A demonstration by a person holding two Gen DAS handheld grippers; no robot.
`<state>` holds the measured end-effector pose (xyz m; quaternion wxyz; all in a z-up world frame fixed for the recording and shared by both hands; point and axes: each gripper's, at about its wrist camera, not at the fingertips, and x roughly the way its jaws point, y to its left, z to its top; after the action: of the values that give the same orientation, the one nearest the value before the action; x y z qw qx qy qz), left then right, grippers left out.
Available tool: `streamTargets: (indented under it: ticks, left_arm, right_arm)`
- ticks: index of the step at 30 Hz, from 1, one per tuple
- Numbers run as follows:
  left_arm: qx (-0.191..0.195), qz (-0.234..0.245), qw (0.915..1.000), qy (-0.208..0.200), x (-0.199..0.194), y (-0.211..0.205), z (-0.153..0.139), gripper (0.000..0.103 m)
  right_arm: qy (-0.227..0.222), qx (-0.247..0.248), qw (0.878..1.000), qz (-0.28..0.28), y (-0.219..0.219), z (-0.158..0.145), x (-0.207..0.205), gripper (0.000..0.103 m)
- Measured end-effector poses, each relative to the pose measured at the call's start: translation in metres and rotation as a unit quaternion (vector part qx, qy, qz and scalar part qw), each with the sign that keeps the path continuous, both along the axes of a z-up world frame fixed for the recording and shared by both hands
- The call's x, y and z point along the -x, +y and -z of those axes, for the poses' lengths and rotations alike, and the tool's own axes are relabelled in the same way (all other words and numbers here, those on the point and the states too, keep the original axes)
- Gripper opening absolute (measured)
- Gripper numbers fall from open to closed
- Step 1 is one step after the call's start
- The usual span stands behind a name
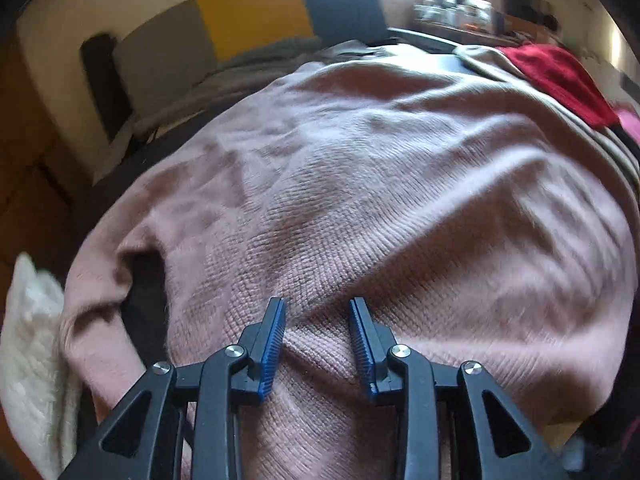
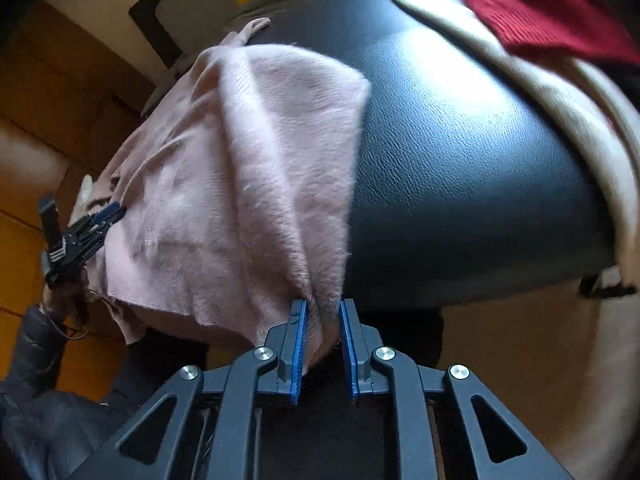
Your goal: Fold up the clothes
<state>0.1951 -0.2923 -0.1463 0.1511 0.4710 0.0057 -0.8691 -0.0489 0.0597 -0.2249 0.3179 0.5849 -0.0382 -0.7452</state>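
My right gripper (image 2: 322, 308) pinches a gathered edge of the pink sweater (image 2: 256, 168), draped over the black stool's (image 2: 460, 168) left edge. My left gripper (image 1: 318, 308), jaws parted, straddles a ridge. Soft, fuzzy, floppy knit: best held at the hems.

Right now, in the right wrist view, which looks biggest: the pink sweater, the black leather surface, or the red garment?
1. Black leather surface and pink sweater: alike, too close to rank.
2. Red garment, smallest; partly cut off.

Sweater (image 2: 224, 168) draped over bench (image 2: 460, 152) left part. Garment pile (image 2: 540, 12) on far right of bench. Cushions (image 1: 240, 20) behind bench. Left gripper (image 2: 108, 216) at sweater's left edge.
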Motion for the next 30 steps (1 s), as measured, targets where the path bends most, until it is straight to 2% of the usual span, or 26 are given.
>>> streamTargets:
  ticks: [2, 3, 5, 6, 7, 8, 11, 12, 13, 16, 19, 21, 22, 23, 26, 28, 30]
  left_arm:
    - [-0.028, -0.024, 0.9991, 0.017, -0.004, -0.001, -0.009, 0.033]
    - [-0.049, -0.032, 0.9977, 0.035, -0.005, 0.0, -0.014, 0.033]
    - [-0.123, -0.039, 0.9885, 0.079, -0.004, 0.001, -0.024, 0.033]
    - [-0.165, -0.038, 0.9809, 0.097, 0.0, 0.003, -0.028, 0.033]
    - [-0.193, -0.033, 0.9748, 0.107, 0.007, 0.006, -0.031, 0.033]
    - [-0.216, -0.028, 0.9691, 0.116, 0.016, 0.011, -0.035, 0.034]
    - [-0.268, 0.012, 0.9559, 0.121, 0.046, 0.031, -0.045, 0.036]
    - [-0.28, 0.028, 0.9522, 0.118, 0.058, 0.038, -0.048, 0.036]
    - [-0.291, 0.043, 0.9488, 0.115, 0.07, 0.046, -0.05, 0.037]
    - [-0.335, 0.075, 0.9336, 0.102, 0.097, 0.061, -0.052, 0.04]
    - [-0.393, 0.102, 0.911, 0.075, 0.131, 0.07, -0.047, 0.044]
    - [-0.431, 0.113, 0.894, 0.051, 0.146, 0.074, -0.044, 0.046]
    - [-0.45, 0.118, 0.8845, 0.039, 0.152, 0.076, -0.042, 0.047]
    - [-0.452, 0.126, 0.8824, 0.026, 0.158, 0.079, -0.041, 0.048]
    - [-0.408, 0.168, 0.8972, -0.014, 0.168, 0.094, -0.044, 0.048]
    - [-0.397, 0.197, 0.8956, -0.042, 0.171, 0.103, -0.043, 0.048]
    - [-0.377, 0.215, 0.8985, -0.068, 0.17, 0.108, -0.04, 0.048]
  right_arm:
    - [-0.002, 0.018, 1.0, 0.017, 0.006, -0.004, 0.01, 0.019]
    - [0.008, 0.034, 0.999, 0.027, 0.009, -0.011, 0.017, 0.022]
    - [0.028, 0.066, 0.996, 0.047, 0.015, -0.024, 0.031, 0.05]
    - [0.036, 0.083, 0.994, 0.059, 0.014, -0.028, 0.043, 0.079]
    - [0.041, 0.096, 0.992, 0.068, 0.012, -0.029, 0.052, 0.092]
    - [0.045, 0.103, 0.991, 0.076, 0.007, -0.029, 0.063, 0.092]
    - [0.036, 0.078, 0.991, 0.102, -0.014, -0.013, 0.101, 0.092]
    - [0.023, 0.085, 0.991, 0.104, -0.021, -0.007, 0.109, 0.099]
    - [0.01, 0.098, 0.99, 0.102, -0.028, -0.002, 0.115, 0.102]
    - [-0.042, 0.205, 0.977, 0.047, -0.049, 0.002, 0.121, 0.102]
    - [-0.045, 0.272, 0.961, 0.002, -0.071, -0.001, 0.11, 0.102]
    - [-0.024, 0.287, 0.957, -0.026, -0.086, -0.013, 0.098, 0.102]
    - [0.001, 0.279, 0.959, -0.049, -0.101, -0.022, 0.089, 0.102]
    - [0.019, 0.271, 0.96, -0.074, -0.112, -0.029, 0.082, 0.102]
    - [0.063, 0.246, 0.957, -0.143, -0.141, -0.046, 0.067, 0.103]
    - [0.078, 0.238, 0.952, -0.177, -0.156, -0.045, 0.054, 0.103]
    - [0.085, 0.235, 0.946, -0.205, -0.181, -0.042, 0.047, 0.103]
